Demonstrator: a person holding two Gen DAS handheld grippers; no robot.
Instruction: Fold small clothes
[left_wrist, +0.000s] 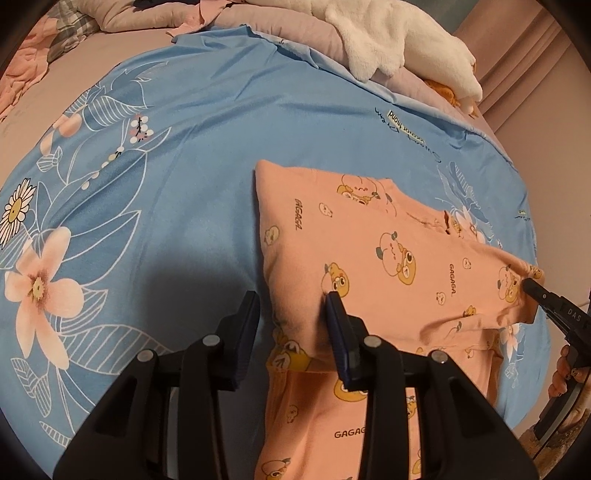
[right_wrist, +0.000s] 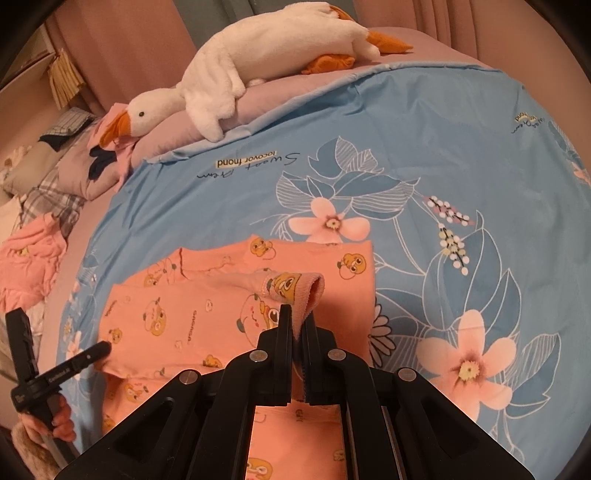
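I'm looking at a blue sheet (left_wrist: 221, 122) printed with pale pink flowers, white outlined leaves and small lettering, spreading across the bed. Along its far edge a mauve quilt (right_wrist: 177, 129) is lying bunched, and a white plush goose (right_wrist: 229, 74) with an orange beak and feet is stretching along on top of it. In the right wrist view I'm seeing a plaid pillow (right_wrist: 48, 192) resting at the far left, with a crumpled pink cloth (right_wrist: 29, 258) sitting just below it. Pink curtains (right_wrist: 122, 48) are hanging behind the bed
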